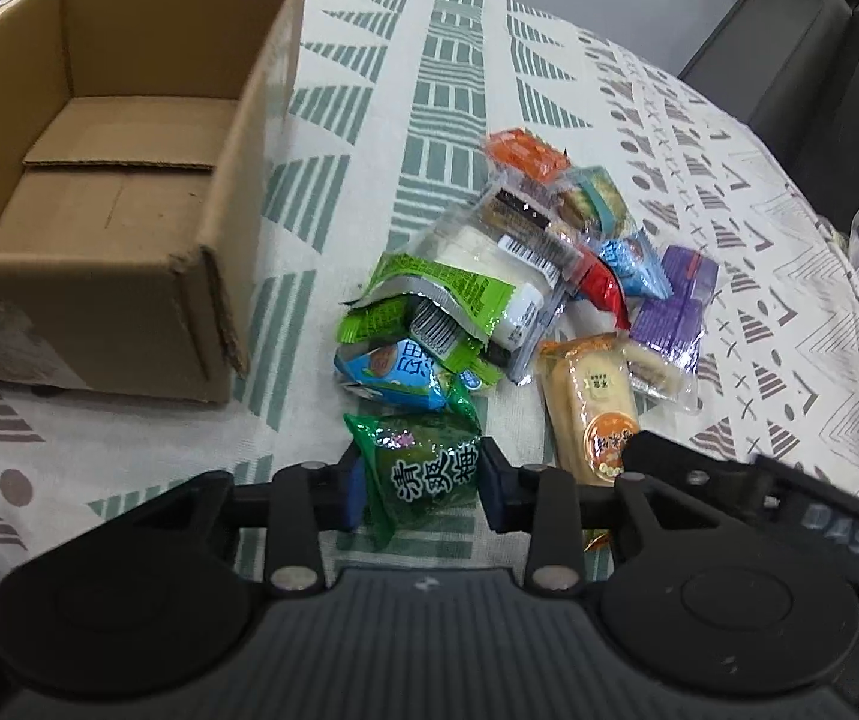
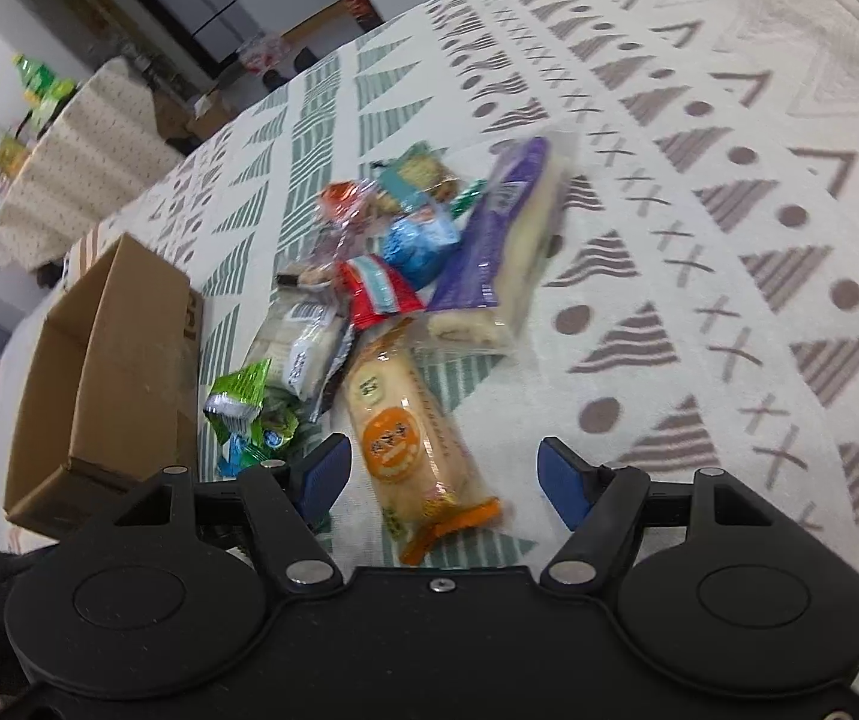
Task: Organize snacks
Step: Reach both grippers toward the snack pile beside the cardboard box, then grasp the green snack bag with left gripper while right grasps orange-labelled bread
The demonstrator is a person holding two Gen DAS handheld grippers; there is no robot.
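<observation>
Cardboard comes first at the left: one open brown box (image 1: pixel 111 180) stands on the patterned tablecloth (image 1: pixel 429 72), its inside bare in the left wrist view. Just right of it lies a single heap of wrapped snacks (image 1: pixel 525 276), roughly a dozen packets, too overlapped for an exact count. Among them are two green packets, two blue ones, one orange, one red, one purple (image 1: pixel 675 300) and one long pale-yellow rice cracker pack (image 1: pixel 591 402).

The left gripper (image 1: pixel 420 477) is clamped on one of the green packets, a dark green candy pack (image 1: pixel 420 462) at the near edge of the heap, blue pads pressing both its sides.

Only the left wrist view shows that held pack and the box's floor. The right wrist view shows the box (image 2: pixel 111 372) from its outer side and a second cloth-covered table (image 2: pixel 81 162) far behind.

The right gripper (image 2: pixel 438 480) has its fingers spread wide apart, with the rice cracker pack (image 2: pixel 411 432) lying lengthwise between them, touching neither pad.
</observation>
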